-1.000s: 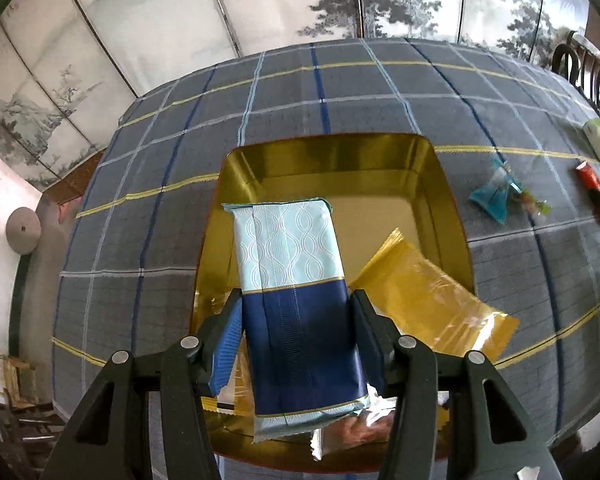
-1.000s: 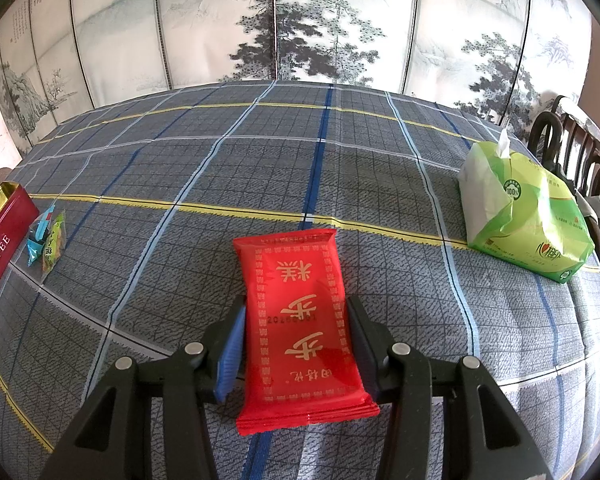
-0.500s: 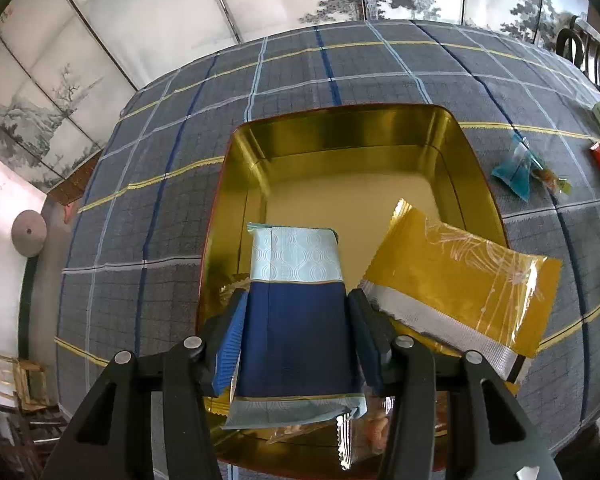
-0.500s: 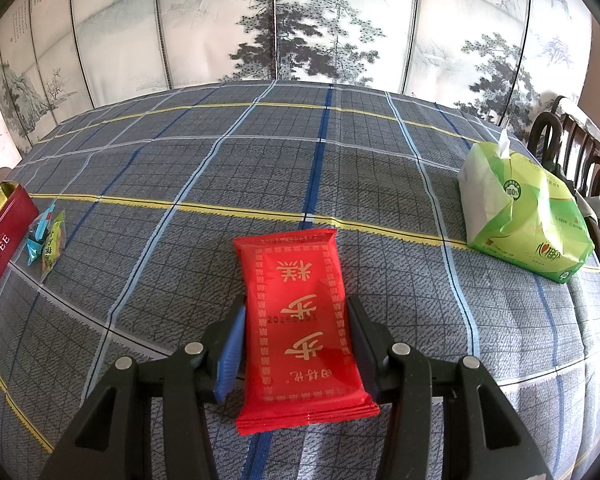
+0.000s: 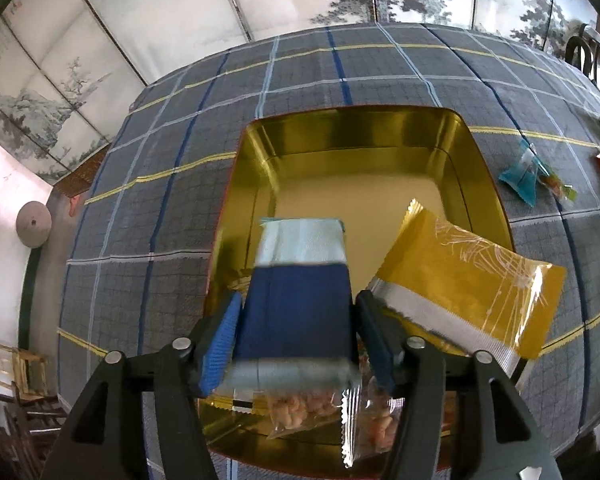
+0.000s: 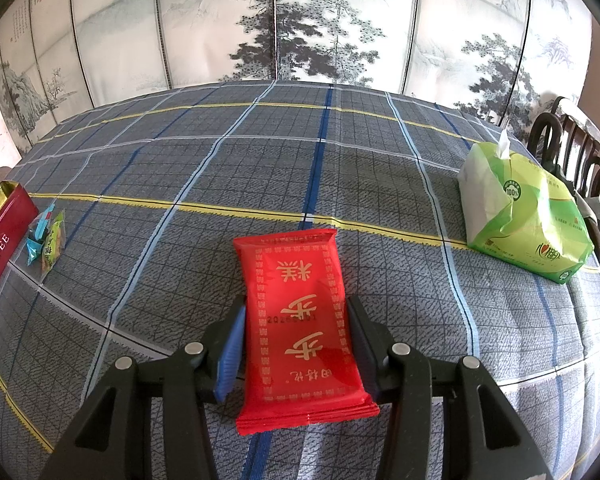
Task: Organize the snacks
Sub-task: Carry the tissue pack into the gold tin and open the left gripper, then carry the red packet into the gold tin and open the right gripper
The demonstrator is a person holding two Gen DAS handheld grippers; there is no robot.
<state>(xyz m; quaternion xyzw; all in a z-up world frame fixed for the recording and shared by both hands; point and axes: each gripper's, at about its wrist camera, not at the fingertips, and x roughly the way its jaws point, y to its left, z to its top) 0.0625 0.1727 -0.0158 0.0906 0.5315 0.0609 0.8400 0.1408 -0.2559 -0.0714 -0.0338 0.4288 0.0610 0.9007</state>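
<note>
My left gripper (image 5: 300, 300) hangs over the near end of the open gold tin (image 5: 356, 128). A packet, dark blue with a pale blue end (image 5: 302, 248), stands blurred between its jaws, which are opening; the pads look just off its sides. A yellow packet (image 5: 468, 276) leans over the tin's right rim. Clear bags of nuts (image 5: 300, 408) lie in the tin under the gripper. My right gripper (image 6: 296, 304) is shut on a red packet with gold characters (image 6: 300, 340), held just above the checked tablecloth.
Small wrapped candies (image 6: 46, 236) lie beside the tin's red outer wall (image 6: 0, 240); the candies (image 5: 524, 180) also show in the left wrist view. A green tissue pack (image 6: 524, 216) sits at the far right, near dark chairs (image 6: 572, 140). A painted screen stands behind the table.
The left gripper's jaws have widened and the blue packet has tipped and slid lower between them, now blurred. The tin looks nearer. The right gripper and red packet have not moved.
</note>
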